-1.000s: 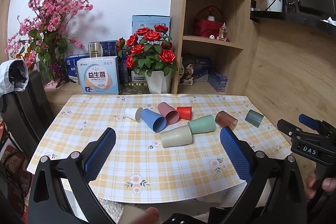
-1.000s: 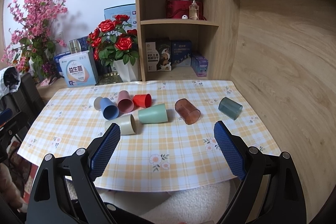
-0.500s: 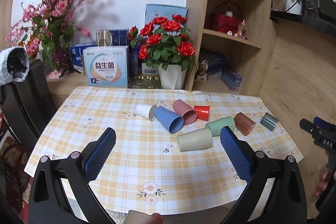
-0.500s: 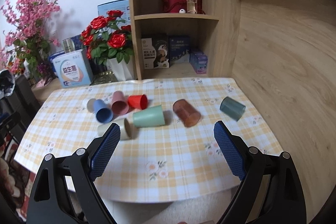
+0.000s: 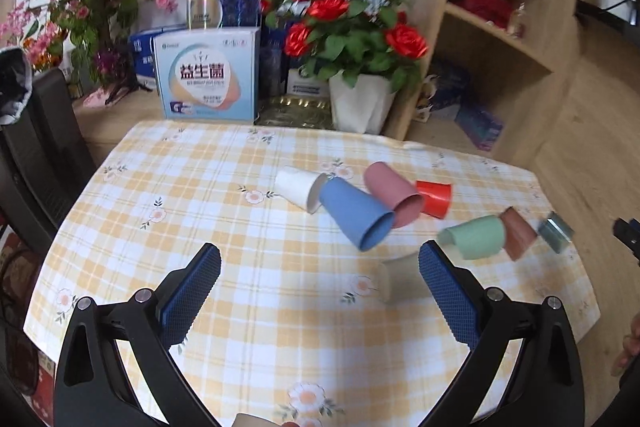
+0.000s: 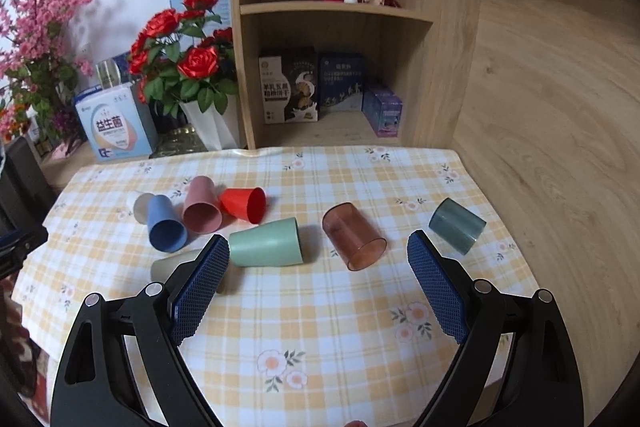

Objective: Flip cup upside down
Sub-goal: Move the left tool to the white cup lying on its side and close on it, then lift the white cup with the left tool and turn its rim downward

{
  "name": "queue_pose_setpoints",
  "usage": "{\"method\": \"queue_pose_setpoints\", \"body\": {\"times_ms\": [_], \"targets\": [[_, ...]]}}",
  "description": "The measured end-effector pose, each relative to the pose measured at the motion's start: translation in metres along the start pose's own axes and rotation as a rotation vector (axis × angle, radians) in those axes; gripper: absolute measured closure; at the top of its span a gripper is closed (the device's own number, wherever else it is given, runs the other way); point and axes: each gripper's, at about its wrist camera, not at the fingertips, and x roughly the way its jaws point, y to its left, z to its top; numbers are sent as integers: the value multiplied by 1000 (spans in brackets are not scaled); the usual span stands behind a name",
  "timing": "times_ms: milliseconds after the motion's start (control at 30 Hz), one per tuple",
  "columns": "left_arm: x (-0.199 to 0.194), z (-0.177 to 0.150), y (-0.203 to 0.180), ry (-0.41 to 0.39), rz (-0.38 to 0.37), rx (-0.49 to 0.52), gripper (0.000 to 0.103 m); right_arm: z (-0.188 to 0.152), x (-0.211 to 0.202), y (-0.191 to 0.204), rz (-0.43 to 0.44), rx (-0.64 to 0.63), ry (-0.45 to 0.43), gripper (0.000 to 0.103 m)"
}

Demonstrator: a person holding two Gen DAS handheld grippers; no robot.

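Note:
Several cups lie on their sides on the checked tablecloth (image 6: pixel 320 327). In the right wrist view: white (image 6: pixel 138 206), blue (image 6: pixel 165 223), pink (image 6: pixel 201 210), red (image 6: pixel 244 205), mint green (image 6: pixel 266 243), cream (image 6: pixel 176 269), clear brown (image 6: pixel 352 241) and dark teal (image 6: pixel 457 225). The left wrist view shows the blue cup (image 5: pixel 356 213), pink cup (image 5: pixel 394 194), green cup (image 5: pixel 474 237) and cream cup (image 5: pixel 400 277). My left gripper (image 5: pixel 320 285) is open above the table's left half. My right gripper (image 6: pixel 318 285) is open, hovering just in front of the green and brown cups.
A white vase of red roses (image 6: pixel 188 75), boxes (image 6: pixel 116 127) and pink blossoms (image 6: pixel 36 39) stand behind the table. A wooden shelf unit (image 6: pixel 336 27) rises at the back. A wood-panel wall (image 6: pixel 560 107) borders the right side. A dark chair (image 5: pixel 36 155) stands left.
Both grippers have moved forward over the table, so the cups look nearer and larger. Both stay open. No cup has moved.

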Motion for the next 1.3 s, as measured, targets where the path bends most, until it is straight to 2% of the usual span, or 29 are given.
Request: {"method": "queue_pose_setpoints", "body": {"times_ms": [33, 100, 167, 267, 333, 433, 567, 767, 1033, 1167, 1300], "targets": [[10, 3, 4, 21, 4, -11, 14, 1, 7, -1, -1, 4, 8, 15], [30, 8, 12, 65, 5, -43, 30, 2, 17, -2, -4, 11, 20, 15], [50, 13, 20, 115, 15, -85, 35, 2, 28, -4, -6, 19, 35, 15], [80, 24, 32, 176, -4, -175, 37, 2, 46, -7, -14, 25, 62, 15], [104, 34, 39, 219, -41, -248, 38, 2, 57, -8, -24, 28, 81, 15], [142, 47, 53, 291, -95, -389, 46, 1, 74, -11, -42, 24, 114, 15], [187, 57, 67, 371, -150, -539, 48, 0, 90, -16, -63, 22, 139, 15], [231, 72, 78, 398, -161, -664, 51, -1, 112, -23, -89, 20, 186, 15], [268, 68, 85, 442, -82, -720, 50, -1, 130, -21, -100, 9, 216, 15], [278, 64, 89, 446, -69, -748, 50, -5, 135, -21, -101, 2, 235, 15], [283, 66, 85, 437, -68, -749, 44, -8, 138, -23, -111, 0, 248, 15]]}}
